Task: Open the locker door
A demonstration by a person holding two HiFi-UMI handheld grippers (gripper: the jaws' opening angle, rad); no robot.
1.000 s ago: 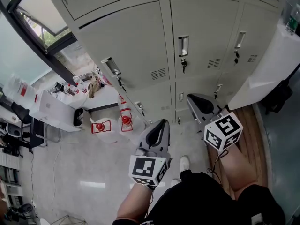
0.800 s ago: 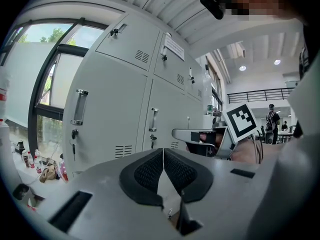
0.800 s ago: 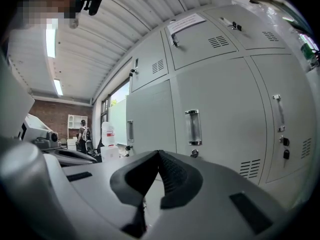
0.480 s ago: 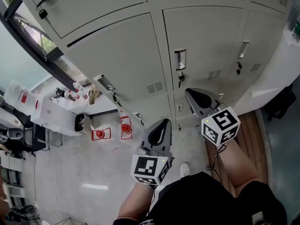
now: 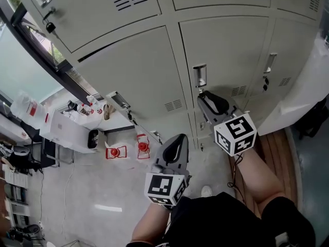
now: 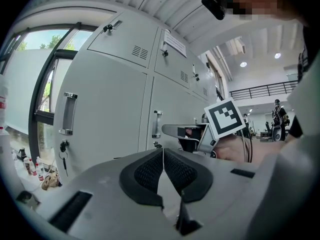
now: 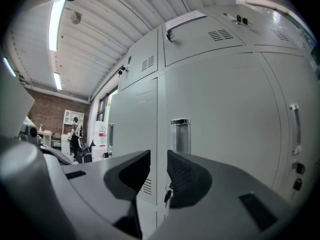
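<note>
**Right tongs lined up on the locker handle**

The locker door (image 5: 226,50) fills the upper middle of the head view. It is shut, with its metal handle (image 5: 200,76) at its left edge. The right tongs (image 5: 203,96) hang just below and before that handle, pointing at it. Their jaws have just been opening and now stand partly apart with nothing between them. In the right gripper view the handle shows beyond the gap, not yet reached. The left tongs (image 5: 176,139) hang at lower centre, jaws together and empty. This looks like the approach step. Next, I judge, the right tongs must go forward, bracket the handle, close on it and pull outward.
</note>
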